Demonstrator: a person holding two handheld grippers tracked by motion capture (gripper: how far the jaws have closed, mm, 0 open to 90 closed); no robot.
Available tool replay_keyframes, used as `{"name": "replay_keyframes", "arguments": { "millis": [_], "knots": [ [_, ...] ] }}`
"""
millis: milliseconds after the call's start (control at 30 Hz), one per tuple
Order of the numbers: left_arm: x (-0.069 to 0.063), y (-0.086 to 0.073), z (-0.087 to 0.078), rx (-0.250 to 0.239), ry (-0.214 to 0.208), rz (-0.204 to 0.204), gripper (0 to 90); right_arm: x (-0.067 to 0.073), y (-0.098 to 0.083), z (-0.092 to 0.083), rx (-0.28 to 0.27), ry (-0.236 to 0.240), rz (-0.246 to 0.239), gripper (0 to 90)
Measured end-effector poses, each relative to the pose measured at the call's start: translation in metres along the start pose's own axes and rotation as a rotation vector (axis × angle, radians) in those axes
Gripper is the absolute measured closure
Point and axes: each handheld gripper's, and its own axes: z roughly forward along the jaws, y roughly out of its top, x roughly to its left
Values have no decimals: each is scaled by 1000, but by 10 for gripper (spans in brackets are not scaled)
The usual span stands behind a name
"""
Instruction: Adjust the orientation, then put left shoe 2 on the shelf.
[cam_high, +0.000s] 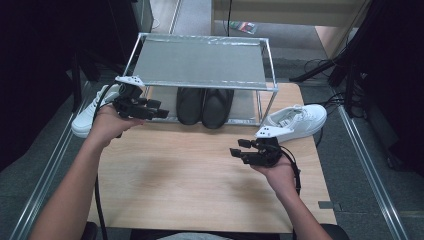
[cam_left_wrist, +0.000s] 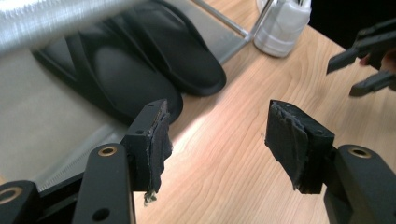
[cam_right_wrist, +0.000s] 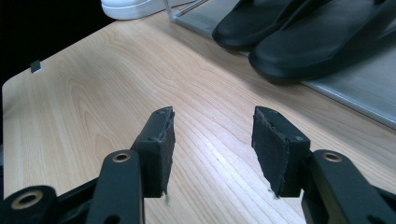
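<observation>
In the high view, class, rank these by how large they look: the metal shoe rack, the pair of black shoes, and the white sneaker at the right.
1. Metal shoe rack, clearly largest.
2. Pair of black shoes and white sneaker: these look about alike, so I leave them unranked.

High view looked forward and down from my side over the whole table (cam_high: 200, 180). Both gripper views sat low, close to the tabletop, each facing the black shoes (cam_left_wrist: 140, 60) under the rack (cam_high: 200, 65); all three shared them.
</observation>
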Motion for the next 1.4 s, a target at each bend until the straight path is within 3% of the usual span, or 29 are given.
{"name": "replay_keyframes", "arguments": {
  "millis": [167,300,400,733,1067,1400],
  "knots": [
    [6,-18,3,29,23,-3,379,-5,-6,-7,1,-18,24,496],
    [9,-27,2,17,19,-27,377,-8,-6,-7,8,-29,32,494],
    [12,-34,1,22,25,-29,374,-8,-6,-5,6,-67,20,494],
    [27,-52,-11,7,46,-74,371,-8,-6,-4,6,-66,17,493],
    [44,-67,-25,2,108,-103,373,-8,-6,-1,9,-69,15,493],
    [73,-88,-41,-21,201,-169,399,-7,-8,-1,22,-65,17,490]
  ]
}}
